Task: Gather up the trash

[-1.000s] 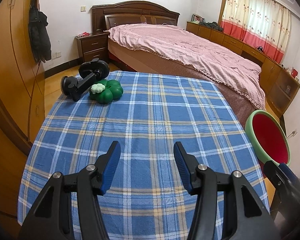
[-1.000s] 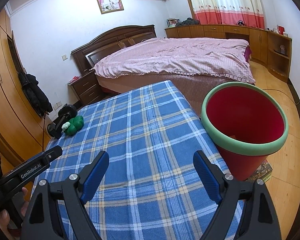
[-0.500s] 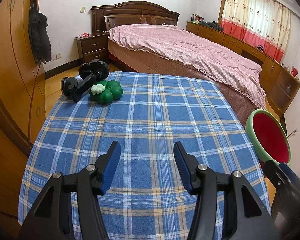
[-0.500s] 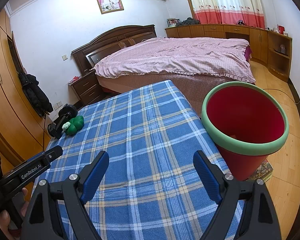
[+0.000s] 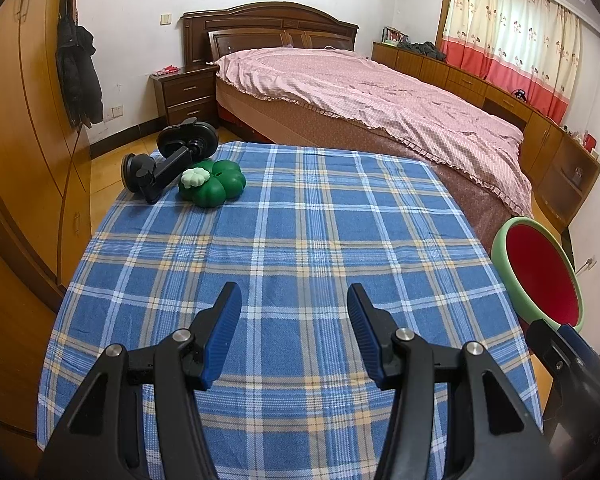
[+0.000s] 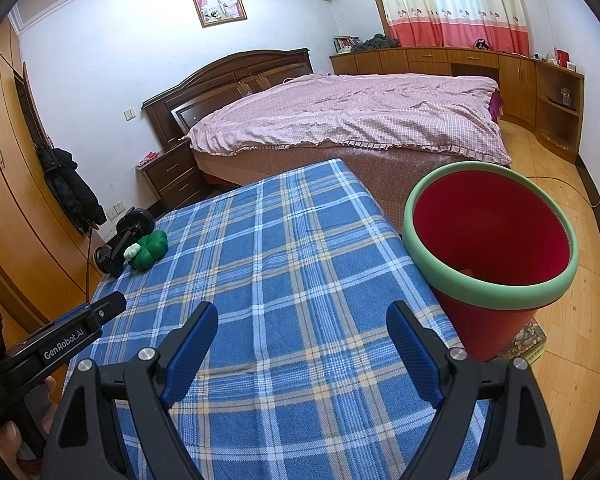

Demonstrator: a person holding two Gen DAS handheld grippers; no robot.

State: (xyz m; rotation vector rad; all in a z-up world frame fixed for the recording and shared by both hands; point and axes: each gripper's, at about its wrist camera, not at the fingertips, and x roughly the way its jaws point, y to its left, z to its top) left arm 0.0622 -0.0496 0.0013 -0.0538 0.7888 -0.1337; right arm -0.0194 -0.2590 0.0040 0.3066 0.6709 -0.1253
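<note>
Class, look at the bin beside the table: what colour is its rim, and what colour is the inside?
The bin has a pale green rim and a red inside, clearest in the right wrist view.

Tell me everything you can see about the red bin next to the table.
The red bin is a round, tapered bucket, wider at the top, that looks like plastic, with a thick pale green rim. It stands upright and open, with no lid, beside the right edge of the table with the blue plaid cloth, its base on something printed on the wooden floor. The inside is red; a small scrap may lie near the bottom, too unclear to name. Neither claw touches it.
</note>
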